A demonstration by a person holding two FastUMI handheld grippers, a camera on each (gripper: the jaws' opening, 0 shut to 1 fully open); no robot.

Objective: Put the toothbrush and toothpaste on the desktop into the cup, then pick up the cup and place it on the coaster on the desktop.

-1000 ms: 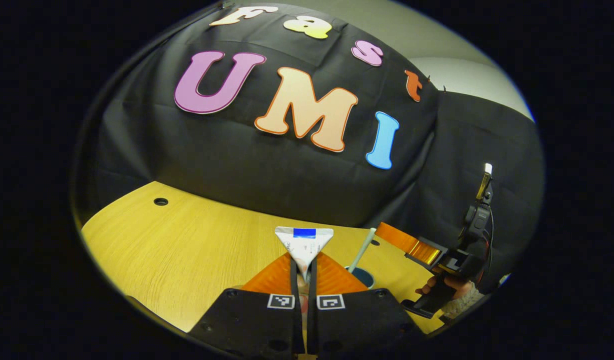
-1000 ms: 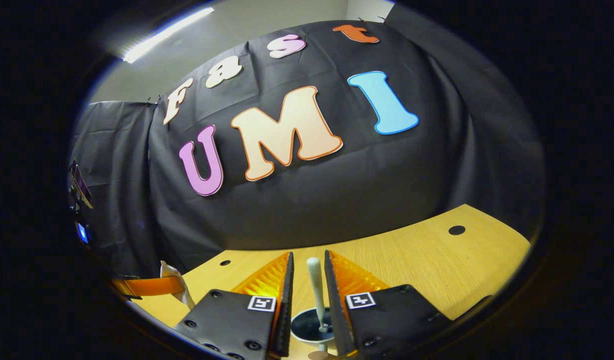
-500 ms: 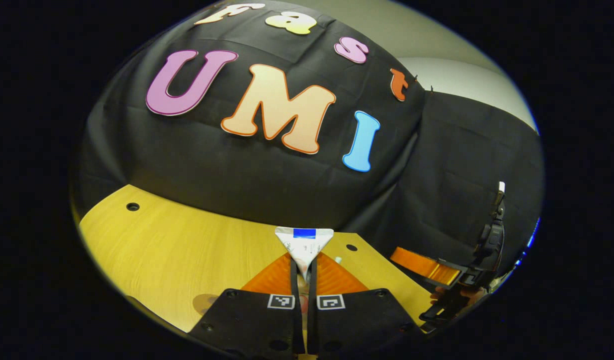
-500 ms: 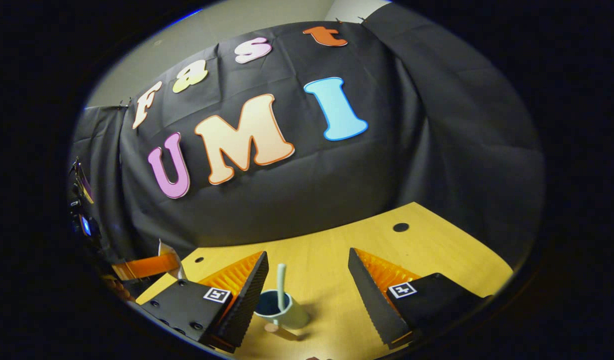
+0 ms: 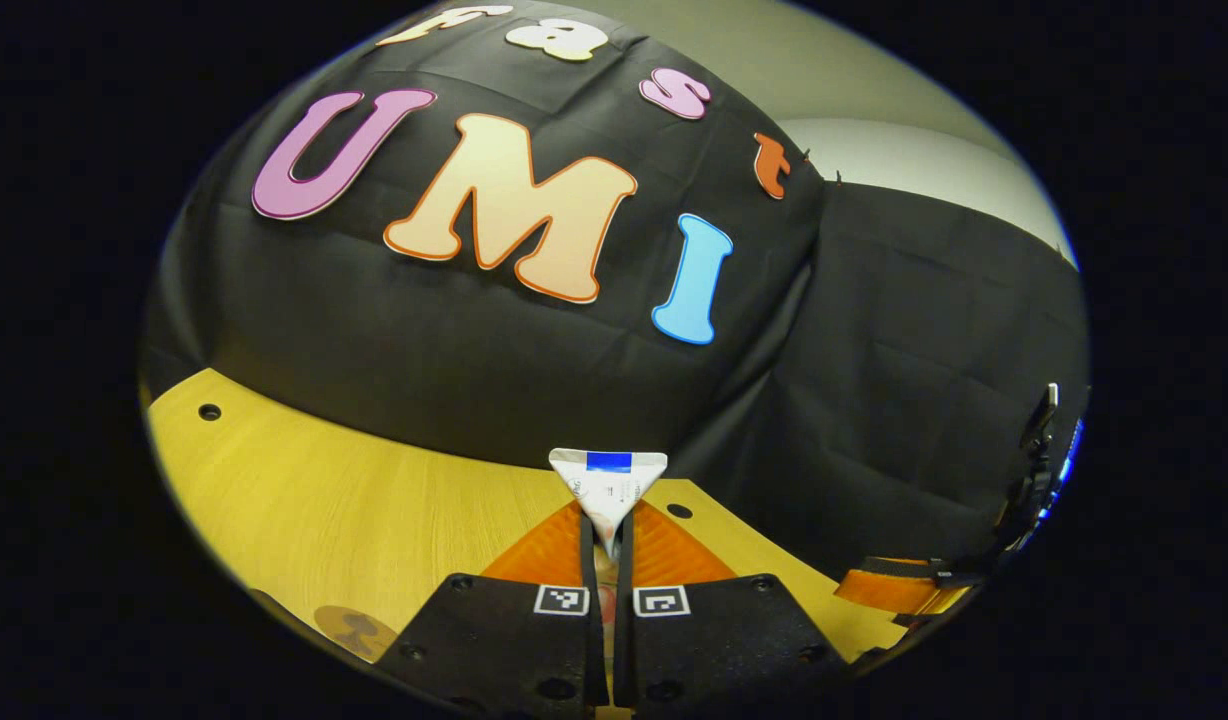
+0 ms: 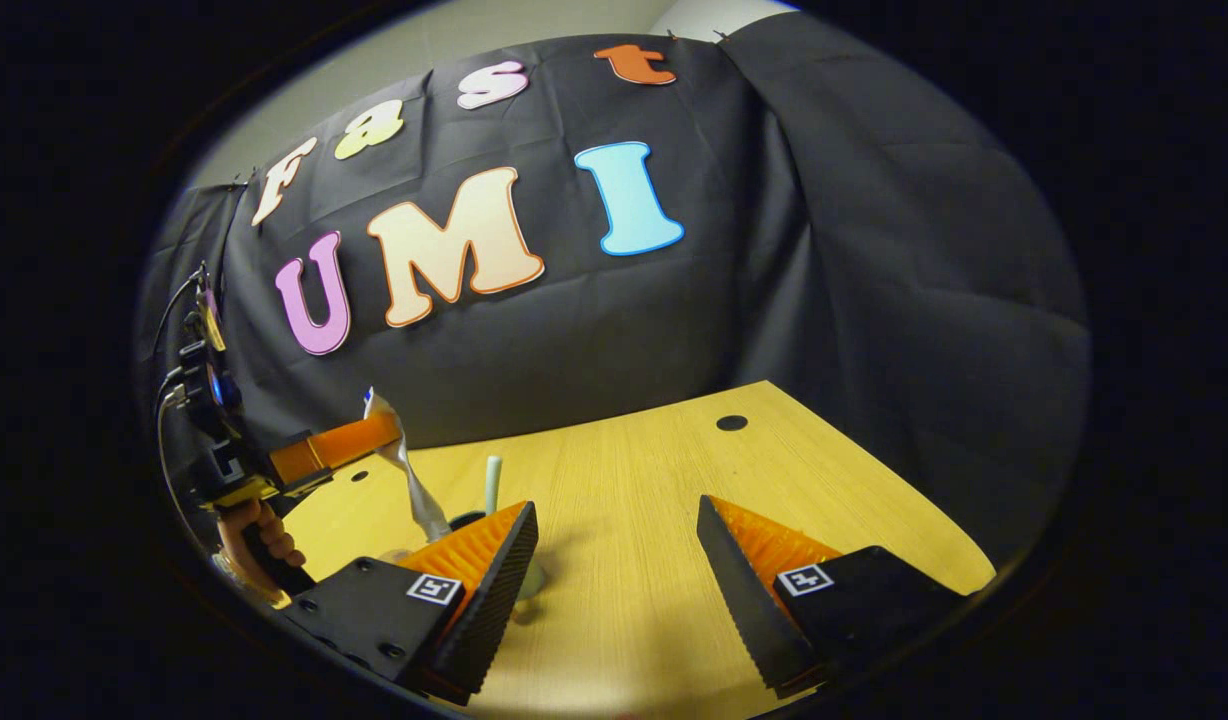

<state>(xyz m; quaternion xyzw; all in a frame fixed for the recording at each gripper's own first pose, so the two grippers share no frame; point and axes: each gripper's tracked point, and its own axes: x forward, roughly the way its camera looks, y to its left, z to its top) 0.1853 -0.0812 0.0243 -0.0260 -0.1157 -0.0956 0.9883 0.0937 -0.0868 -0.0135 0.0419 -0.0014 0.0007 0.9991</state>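
Pinching toothpaste [image 5: 608,490] upright in left gripper [image 5: 603,545], cap end hanging just above cup [image 6: 466,520]; right gripper [image 6: 614,560] spreading wide beside toothbrush [image 6: 492,483].

Toothpaste up in the air, toothbrush in the cup, coaster waiting on the desk.

The toothpaste [image 5: 608,487] is a white tube with a flat, wide end and a small blue patch on it. It is held off the desk, flat end up, and in the right gripper view it hangs tilted just above the cup [image 6: 467,521]. The cup is dark inside, stands upright on the yellow wooden desk and is mostly hidden. The toothbrush [image 6: 492,485] has a pale greenish handle that sticks straight up out of the cup. The coaster [image 5: 356,631] is a round brown disc with a dark mark on it. It lies flat near the desk's front edge.
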